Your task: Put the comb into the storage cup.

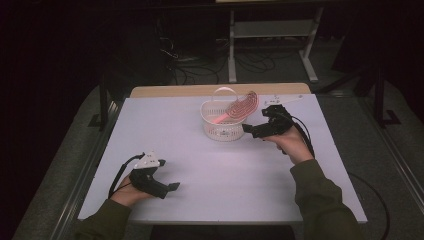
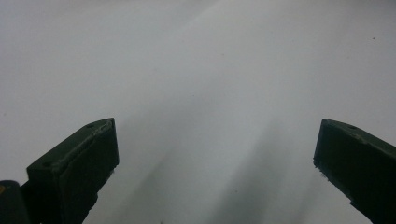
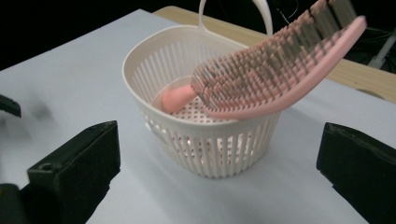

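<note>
Right gripper (image 1: pixel 248 129) is hovering just beside the white basket (image 3: pixel 205 144), jaws standing wide apart, gripping nothing. Pink hairbrush (image 3: pixel 275 74) is lying in the basket, handle down, head leaning over the rim. Left gripper (image 1: pixel 172 187) is resting near the front edge, jaws apart, well clear. The white table (image 1: pixel 225 175) is sitting in a dark room, with cables trailing on the floor behind.
</note>
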`<control>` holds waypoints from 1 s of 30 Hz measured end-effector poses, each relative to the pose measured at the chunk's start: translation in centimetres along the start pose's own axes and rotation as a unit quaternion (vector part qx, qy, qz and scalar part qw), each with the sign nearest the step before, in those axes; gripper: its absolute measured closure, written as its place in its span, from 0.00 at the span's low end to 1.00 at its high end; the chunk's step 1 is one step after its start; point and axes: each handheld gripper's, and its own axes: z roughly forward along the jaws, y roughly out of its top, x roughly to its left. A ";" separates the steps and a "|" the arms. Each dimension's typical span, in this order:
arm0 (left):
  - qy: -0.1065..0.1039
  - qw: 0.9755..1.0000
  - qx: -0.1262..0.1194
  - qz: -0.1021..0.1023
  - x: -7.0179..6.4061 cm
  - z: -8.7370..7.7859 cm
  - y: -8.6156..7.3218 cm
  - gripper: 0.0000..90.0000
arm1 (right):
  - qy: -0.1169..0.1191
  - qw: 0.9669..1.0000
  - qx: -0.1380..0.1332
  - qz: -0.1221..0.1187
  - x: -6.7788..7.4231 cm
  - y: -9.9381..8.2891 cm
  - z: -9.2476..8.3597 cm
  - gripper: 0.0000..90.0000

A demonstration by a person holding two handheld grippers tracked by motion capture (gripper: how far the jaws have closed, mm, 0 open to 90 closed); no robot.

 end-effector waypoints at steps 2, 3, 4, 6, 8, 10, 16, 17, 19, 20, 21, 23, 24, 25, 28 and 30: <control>0.000 1.000 0.001 0.001 0.0 0.0 0.0 0.00 | 0.001 1.000 0.002 -0.003 0.1 -0.3 -0.1 0.00; -0.001 1.000 0.001 0.002 -0.1 0.0 0.0 0.00 | 0.001 1.000 0.003 -0.003 0.2 -0.4 -0.2 0.00; -0.001 1.000 0.001 0.004 -0.1 0.0 0.0 0.00 | 0.003 1.000 0.004 -0.005 0.2 -0.6 -0.2 0.00; -0.002 1.000 0.001 0.005 -0.1 0.0 0.0 0.00 | 0.003 1.000 0.008 -0.005 0.3 -0.9 -0.3 0.00; -0.002 1.000 0.001 0.003 -0.1 0.0 0.0 0.00 | 0.004 1.000 0.011 -0.008 0.4 -1.1 -0.4 0.00; -0.002 1.000 0.000 0.001 -0.1 0.0 0.0 0.00 | 0.004 1.000 0.013 -0.010 0.5 -1.4 -0.5 0.00; -0.004 1.000 0.001 0.002 0.0 0.0 0.0 0.00 | 0.006 1.000 0.024 -0.016 0.9 -2.5 -1.0 0.00; -0.004 1.000 0.001 0.002 0.0 0.0 0.0 0.00 | 0.007 1.000 0.025 -0.018 1.0 -2.7 -1.1 0.00; -0.003 1.000 0.001 0.002 0.0 0.0 0.0 0.00 | 0.008 0.999 0.025 -0.019 1.1 -3.0 -1.2 0.00; -0.003 1.000 0.001 0.002 0.0 0.0 0.0 0.00 | 0.009 0.999 0.026 -0.019 1.2 -3.2 -1.3 0.00; -0.003 1.000 0.001 0.002 -0.1 0.0 0.0 0.00 | 0.009 0.999 0.026 -0.021 1.3 -3.3 -1.3 0.00; -0.003 1.000 0.001 0.003 -0.1 0.0 0.0 0.00 | 0.009 0.999 0.026 -0.020 1.4 -3.4 -1.5 0.00; -0.003 1.000 0.001 0.004 -0.1 0.0 0.0 0.00 | 0.010 0.999 0.026 -0.023 1.5 -3.4 -1.6 0.00; -0.003 1.000 0.001 0.004 -0.1 0.0 0.0 0.00 | 0.010 0.999 0.027 -0.025 1.7 -3.5 -1.7 0.00; -0.003 1.000 0.001 0.005 -0.1 0.0 0.0 0.00 | 0.013 0.999 0.027 -0.027 2.0 -3.8 -1.8 0.00; -0.004 1.000 0.000 0.005 -0.1 0.0 0.0 0.00 | 0.014 0.999 0.030 -0.031 2.3 -4.1 -2.0 0.00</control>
